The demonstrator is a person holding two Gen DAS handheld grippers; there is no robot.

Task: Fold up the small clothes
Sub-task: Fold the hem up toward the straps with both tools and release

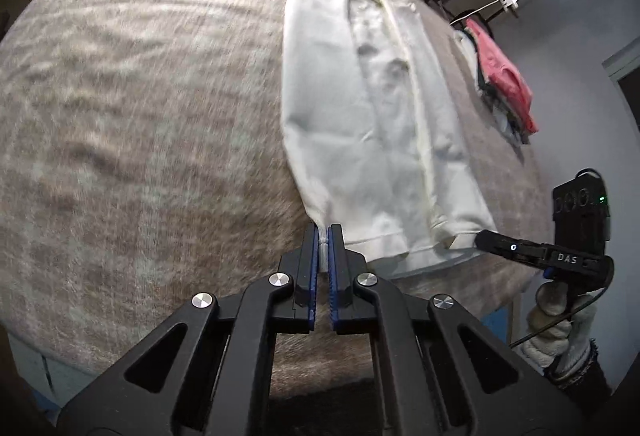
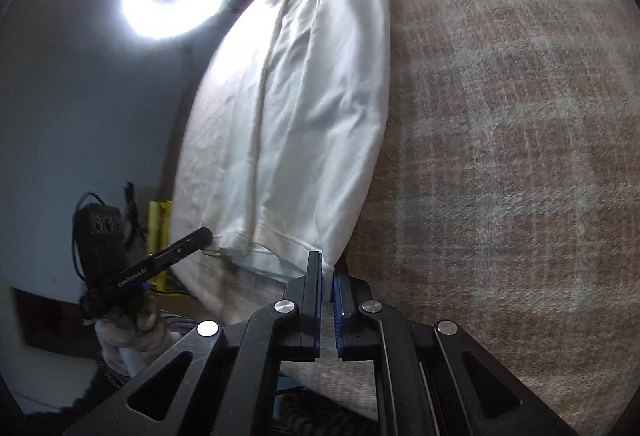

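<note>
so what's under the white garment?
The white garment lies on the grey-brown woven cloth, its near corners pinched by the left gripper and right gripper. Anything beneath its middle is hidden.

Black tool (image 1: 323,236) with blue pads (image 1: 309,260), silver screws, white knit glove (image 1: 560,336).
</note>
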